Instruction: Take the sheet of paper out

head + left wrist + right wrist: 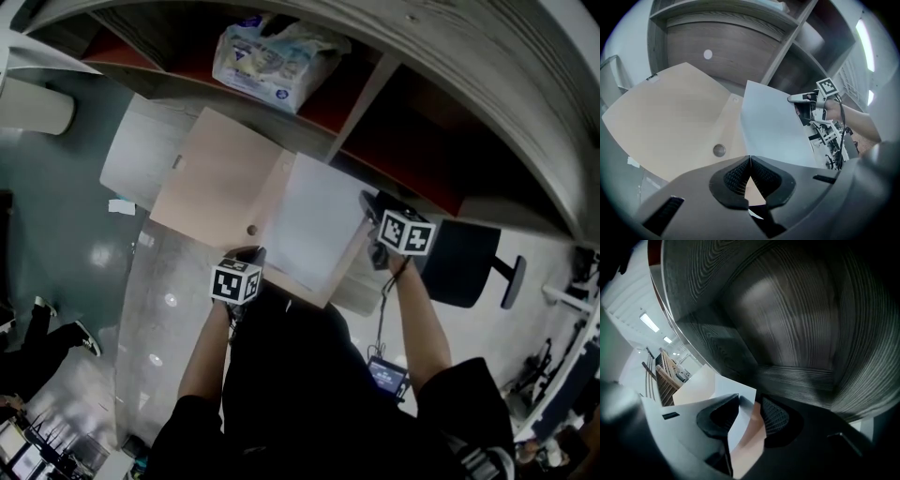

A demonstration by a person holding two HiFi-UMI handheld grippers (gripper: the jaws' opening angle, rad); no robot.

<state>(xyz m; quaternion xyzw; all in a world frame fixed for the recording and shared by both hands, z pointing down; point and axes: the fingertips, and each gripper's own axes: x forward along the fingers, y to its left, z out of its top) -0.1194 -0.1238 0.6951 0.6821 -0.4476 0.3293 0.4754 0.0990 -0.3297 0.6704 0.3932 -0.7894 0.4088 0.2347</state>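
1. The white sheet of paper [314, 220] lies in the opened tan card folder with a round snap [220, 173]. It sits on the folder's right half, its far right corner reaching past the folder's edge.
2. The sheet looks light, thin and limp. It would likely bend or crease under a hard pull and slide easily over the smooth card. The exposed far right corner is the sensible place to grip it, away from the folder.
3. The left gripper [749, 161] is pressed together on the folder's near edge and holds the folder up.
4. The right gripper [745, 413] is spread. The sheet's corner and a strip of the tan card stand between its pads, which don't yet press on them. A pinch here risks catching the card too.
5. No table supports the folder; it hangs in the air in front of a grey wood-grain shelf unit [487, 84].
6. A clear plastic packet [272, 52] sits on a far shelf. A glossy grey floor [75, 253] lies below, with a dark office chair [464, 262] to the right.
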